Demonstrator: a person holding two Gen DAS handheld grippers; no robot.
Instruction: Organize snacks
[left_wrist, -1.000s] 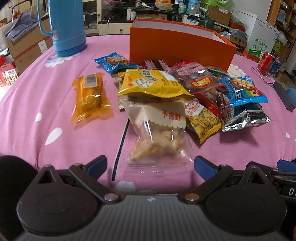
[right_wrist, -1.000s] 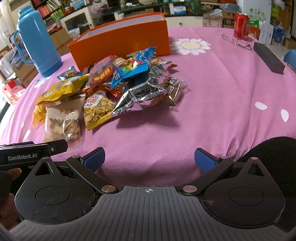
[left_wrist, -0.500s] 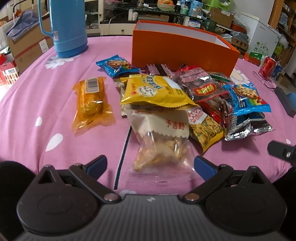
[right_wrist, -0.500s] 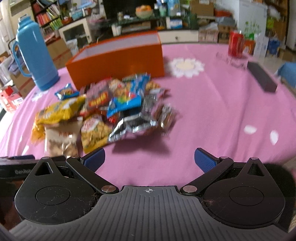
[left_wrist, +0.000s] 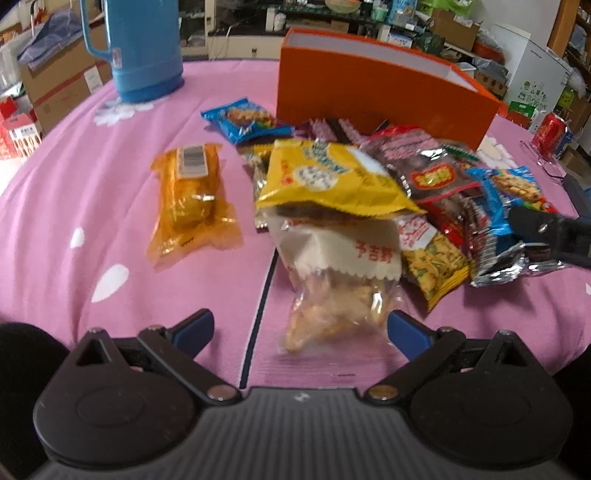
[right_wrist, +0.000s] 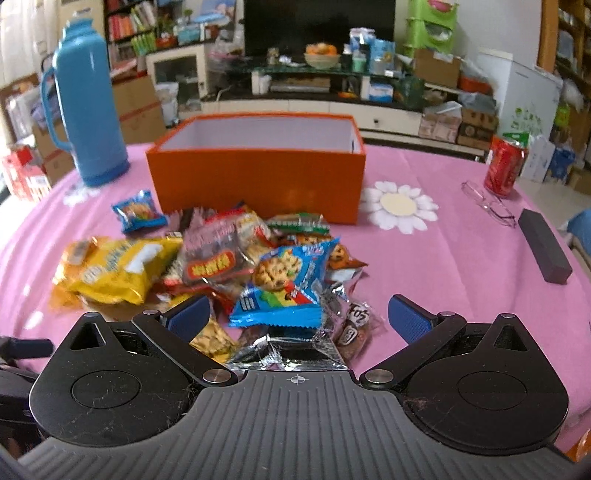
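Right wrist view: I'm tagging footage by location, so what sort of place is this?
Probably a home living room, rather cluttered: a dark television screen above a low media shelf, a bookshelf, and stacked cardboard boxes.

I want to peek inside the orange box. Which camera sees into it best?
The right wrist view: it faces the orange box from higher up, showing the pale inner walls, though not the bottom. The left wrist view shows mostly its orange outer wall and a strip of the inside.

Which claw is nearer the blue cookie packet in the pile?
Right. The right claw is open right over the blue cookie packet; the left claw sits across the pile, at the clear bag.
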